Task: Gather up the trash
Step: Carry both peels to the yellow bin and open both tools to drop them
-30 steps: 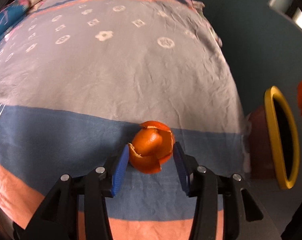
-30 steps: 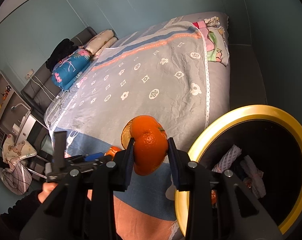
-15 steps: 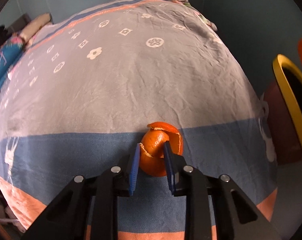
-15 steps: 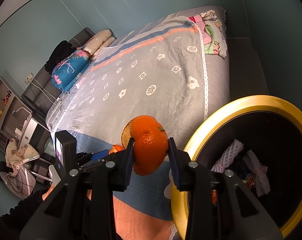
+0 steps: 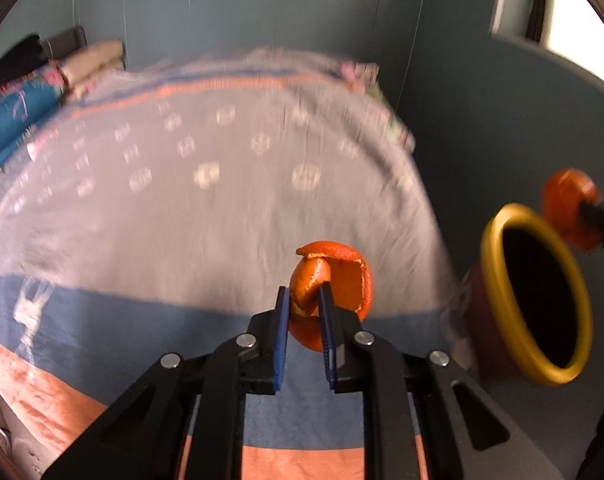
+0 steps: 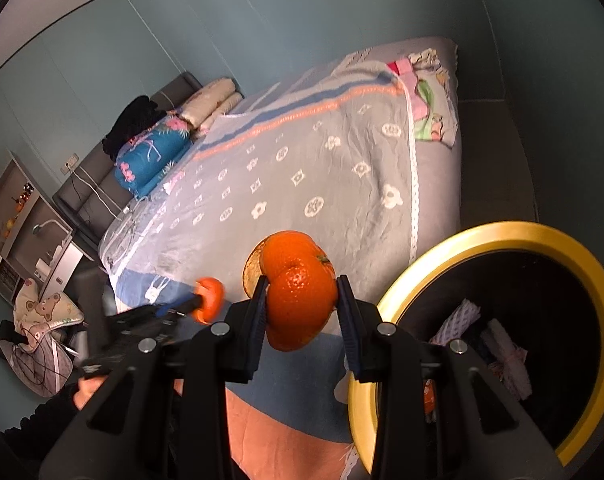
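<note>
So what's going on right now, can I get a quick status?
Left gripper shut on orange peel, above the bed. Right gripper shut on second peel, beside the bin. Nothing blocking the bin's mouth.

Two curled pieces of orange citrus peel show, one (image 5: 330,280) in the left wrist view and one (image 6: 298,296) in the right. There is one round yellow-rimmed trash bin (image 6: 502,236), one grey flower-patterned bedspread (image 6: 302,184), and two black two-finger grippers, left (image 5: 305,312) and right (image 6: 302,306).
</note>
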A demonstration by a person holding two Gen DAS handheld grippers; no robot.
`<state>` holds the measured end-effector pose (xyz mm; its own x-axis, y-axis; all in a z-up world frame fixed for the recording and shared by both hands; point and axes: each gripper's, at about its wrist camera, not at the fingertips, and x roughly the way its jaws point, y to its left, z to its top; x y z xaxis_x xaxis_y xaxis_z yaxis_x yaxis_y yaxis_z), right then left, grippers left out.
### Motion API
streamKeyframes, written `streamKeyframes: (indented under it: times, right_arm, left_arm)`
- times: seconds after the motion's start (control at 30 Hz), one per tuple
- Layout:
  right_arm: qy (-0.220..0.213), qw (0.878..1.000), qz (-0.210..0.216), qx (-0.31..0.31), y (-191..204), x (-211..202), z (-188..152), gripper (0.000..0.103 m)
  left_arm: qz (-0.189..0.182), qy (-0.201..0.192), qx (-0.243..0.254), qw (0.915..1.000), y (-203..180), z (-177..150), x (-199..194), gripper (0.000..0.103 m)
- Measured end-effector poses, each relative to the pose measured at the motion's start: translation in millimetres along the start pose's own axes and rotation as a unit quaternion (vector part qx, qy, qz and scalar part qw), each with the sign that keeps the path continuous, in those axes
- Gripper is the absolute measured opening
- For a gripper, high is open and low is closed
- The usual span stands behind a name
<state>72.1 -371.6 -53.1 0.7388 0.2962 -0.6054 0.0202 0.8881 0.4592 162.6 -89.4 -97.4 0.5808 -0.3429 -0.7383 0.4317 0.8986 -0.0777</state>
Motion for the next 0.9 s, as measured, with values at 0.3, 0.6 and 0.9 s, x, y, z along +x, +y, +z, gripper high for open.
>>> streamKeyframes:
  times: [0.3,0.6,0.9]
  right_arm:
    - [-0.052,0.998,-0.023,0.009,-16,-44,8,0.033]
    - [-0.091,0.992,-0.087,0.018,-40,-86,4,0.034]
    - [-0.090,0.986,-0.133,0.044,-72,-102,-8,0.035]
  left_arm:
    - [0.038,-0.074,0.013,0.9964,-58,37,-68,0.014]
    - [0.022,-0.089,0.042,0.9949,-111,44,-69,0.014]
    - [-0.013,-0.100,0.075,0.9921,-164,48,-53,0.015]
